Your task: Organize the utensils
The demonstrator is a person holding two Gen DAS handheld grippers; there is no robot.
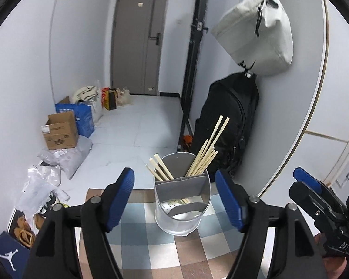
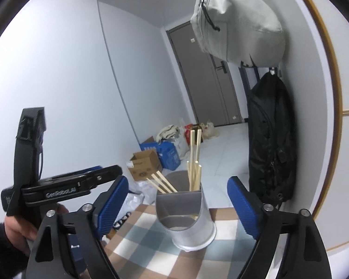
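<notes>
The left gripper (image 1: 175, 200) points slightly downward, blue-padded jaws spread wide, nothing between the pads. The right gripper (image 2: 178, 207) beside it is likewise wide open and empty. A hand (image 2: 18, 227) grips the left gripper's handle.

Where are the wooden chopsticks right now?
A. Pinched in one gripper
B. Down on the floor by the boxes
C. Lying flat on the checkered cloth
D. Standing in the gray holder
D: the chopsticks stand leaning in the back compartments of the gray holder on the checkered cloth, and both the left gripper and the right gripper are open with nothing pinched.
</notes>
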